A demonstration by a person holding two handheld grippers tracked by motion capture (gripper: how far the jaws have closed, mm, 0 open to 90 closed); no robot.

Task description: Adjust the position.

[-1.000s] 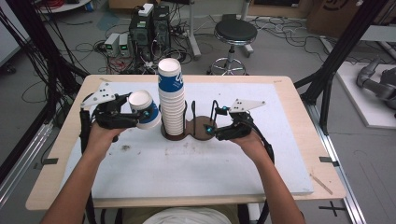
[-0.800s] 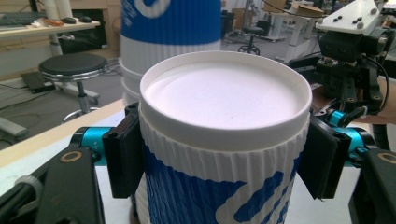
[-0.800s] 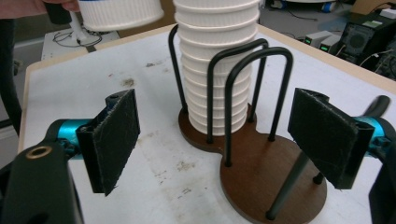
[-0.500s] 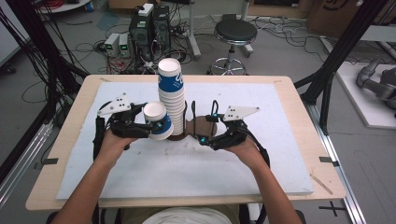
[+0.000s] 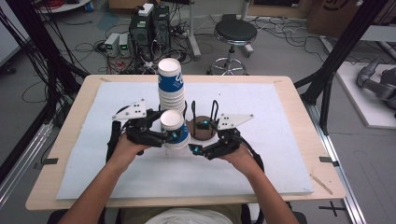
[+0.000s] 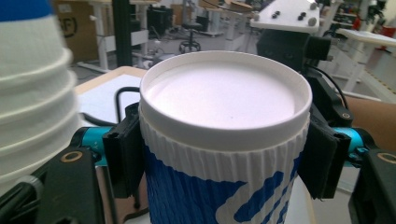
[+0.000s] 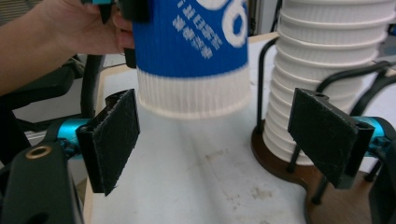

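Note:
An upside-down blue and white ribbed paper cup [image 5: 173, 128] hangs just above the mat in front of a tall stack of the same cups [image 5: 170, 88]. My left gripper [image 5: 163, 136] is shut on it, its pads [image 6: 123, 149] pressing both sides of the cup [image 6: 224, 116]. The stack [image 7: 327, 70] stands on a brown wooden holder [image 5: 203, 129] with black wire loops. My right gripper [image 5: 196, 149] is open just right of the cup. In the right gripper view the cup [image 7: 191, 51] hovers ahead of and above the open gripper [image 7: 219, 135], touching neither pad.
A white mat [image 5: 271, 112] covers the wooden table [image 5: 299, 93]. The second seat of the holder base [image 7: 289, 172] is bare. Behind the table stand a stool [image 5: 236, 32], computer boxes [image 5: 149, 23] and cables on the floor. Black frame posts flank both sides.
My left gripper has carried the cup from the left of the stack to its front, toward the person. My right gripper has drawn back and left, closer to the cup.

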